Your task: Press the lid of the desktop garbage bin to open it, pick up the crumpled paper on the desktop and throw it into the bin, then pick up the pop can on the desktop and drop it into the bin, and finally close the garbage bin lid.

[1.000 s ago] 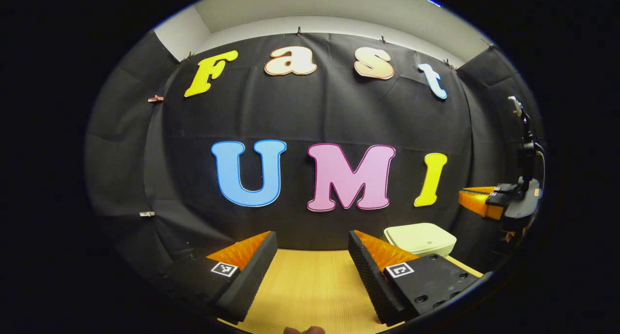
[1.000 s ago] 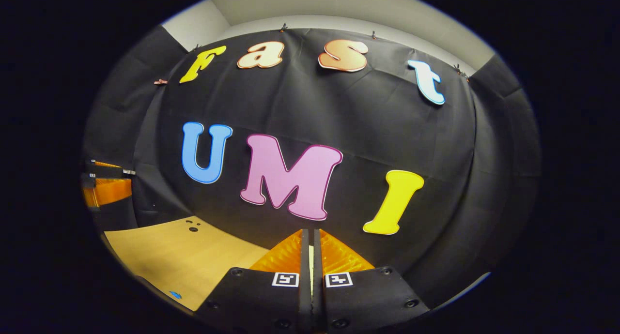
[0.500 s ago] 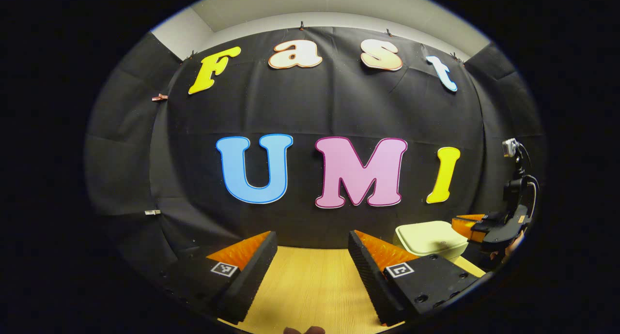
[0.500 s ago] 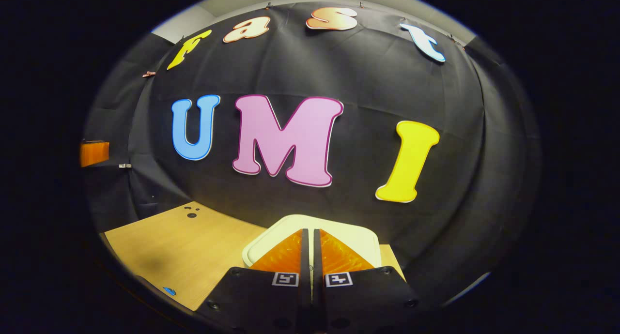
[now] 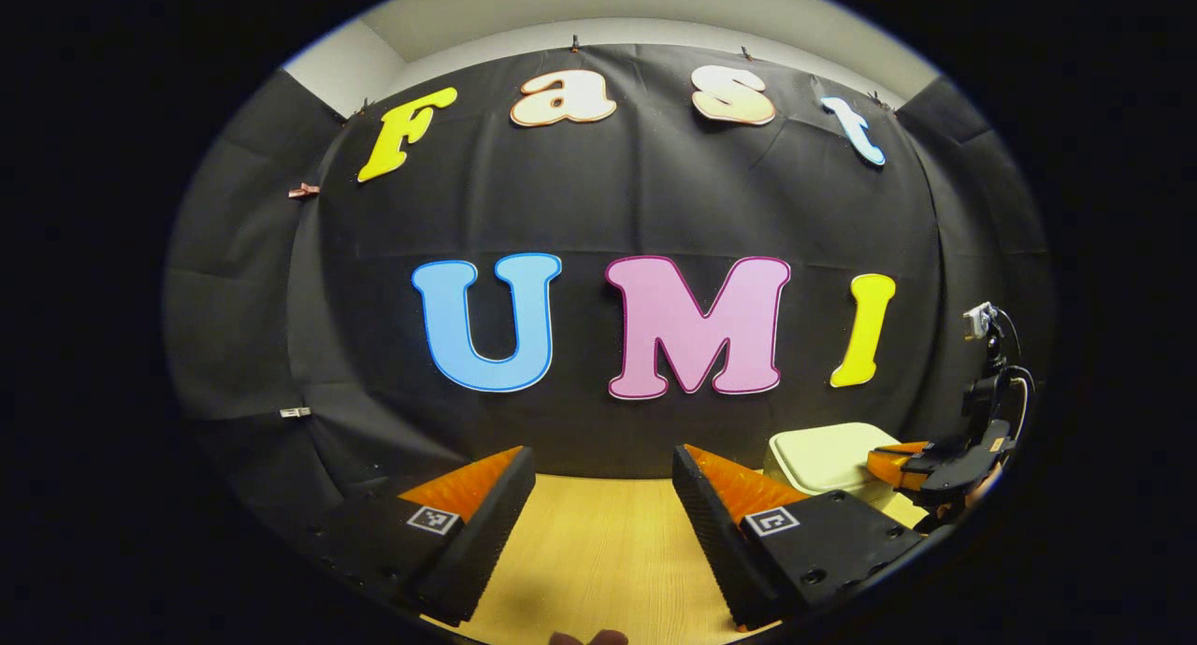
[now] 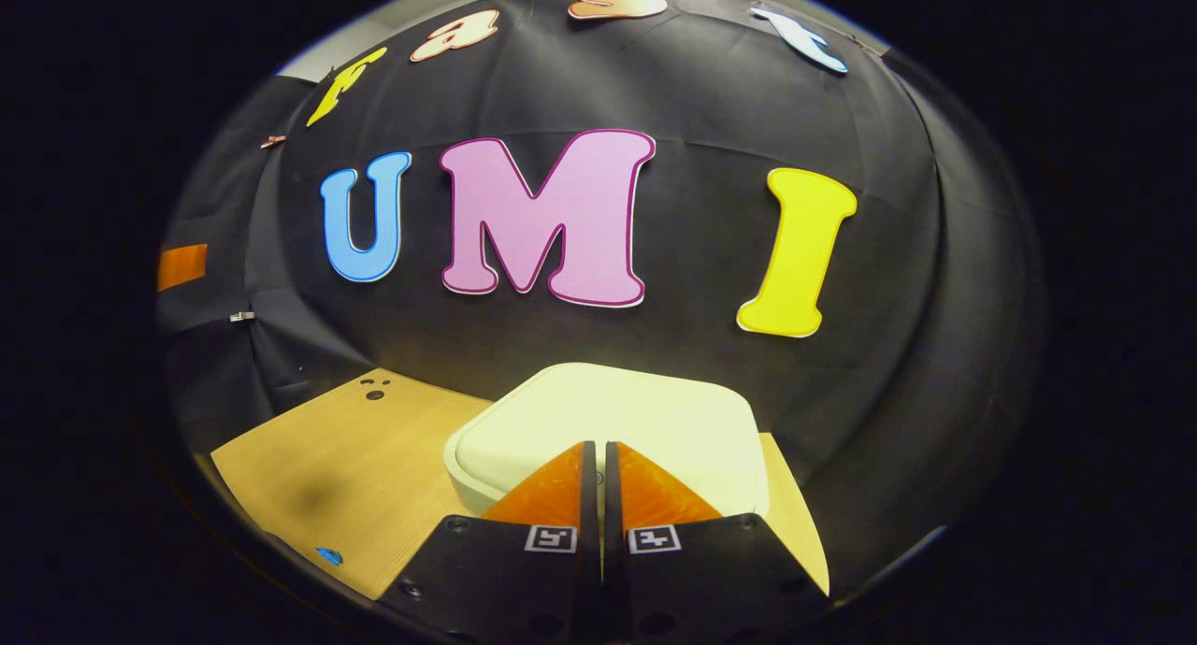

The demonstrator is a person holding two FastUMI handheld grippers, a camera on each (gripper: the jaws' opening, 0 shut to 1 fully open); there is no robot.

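The pale cream garbage bin (image 6: 608, 425) stands on the wooden desktop (image 6: 346, 467) with its lid down, right in front of my right gripper (image 6: 598, 451). That gripper is shut with nothing between its fingers, and its tips hang over the near edge of the lid. In the left gripper view the bin (image 5: 828, 453) sits at the right, and the right gripper (image 5: 893, 465) reaches over its right side. My left gripper (image 5: 603, 467) is open above the desktop (image 5: 598, 542), left of the bin, holding nothing.
Black cloth walls close the booth behind and beside the desk. Small dark holes (image 6: 374, 390) mark the desktop near its far left corner. A small blue mark (image 6: 327, 556) lies near the desk's front edge. A fingertip (image 5: 584, 637) shows at the bottom of the left gripper view.
My right gripper has come down and forward, so the bin lid now lies just under its tips. The left gripper has barely moved.
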